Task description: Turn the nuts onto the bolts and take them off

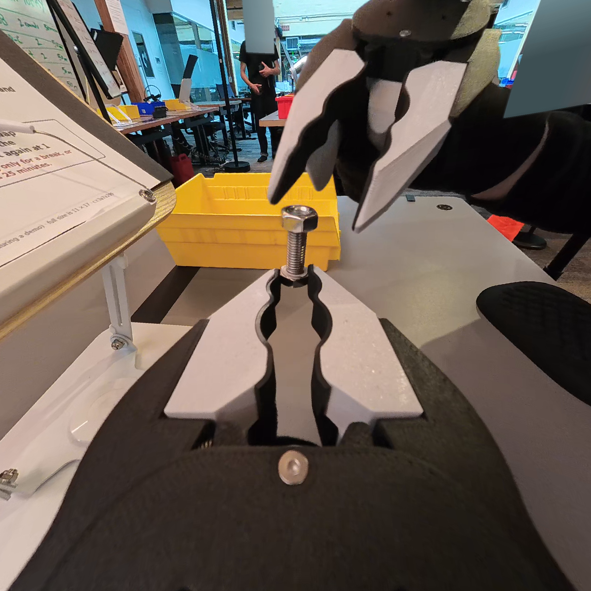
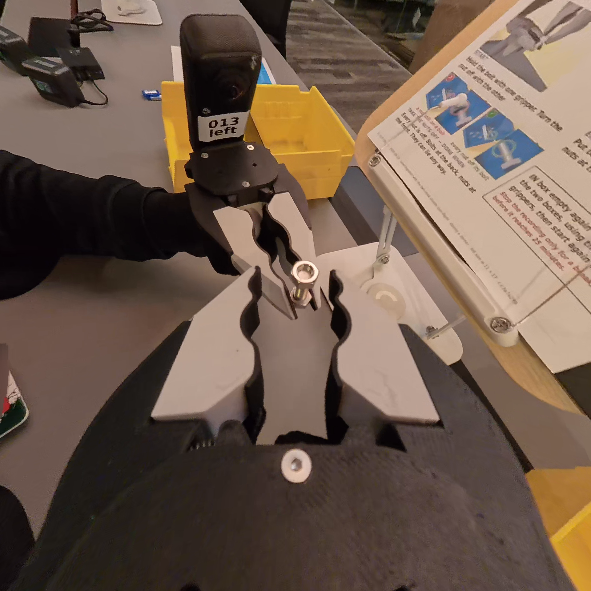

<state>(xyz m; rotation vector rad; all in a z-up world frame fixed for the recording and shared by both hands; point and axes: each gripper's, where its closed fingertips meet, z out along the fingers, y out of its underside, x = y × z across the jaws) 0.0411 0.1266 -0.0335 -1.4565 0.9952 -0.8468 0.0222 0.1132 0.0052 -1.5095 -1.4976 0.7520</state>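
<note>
L gripper (image 1: 294, 275) was clamped on the bolt (image 1: 295, 251) base, shank upright, nut (image 1: 299, 218) at its top. R gripper (image 1: 315, 211) hung spread just above the nut, w/o contact.

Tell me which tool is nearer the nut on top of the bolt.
Right. The right tool hovers open just above the nut; the left tool is shut on the bolt at its lower end.

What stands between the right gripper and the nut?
Nothing visible. The open right gripper hangs just above the nut, which sits atop the upright bolt held at its base by the left gripper.
</note>
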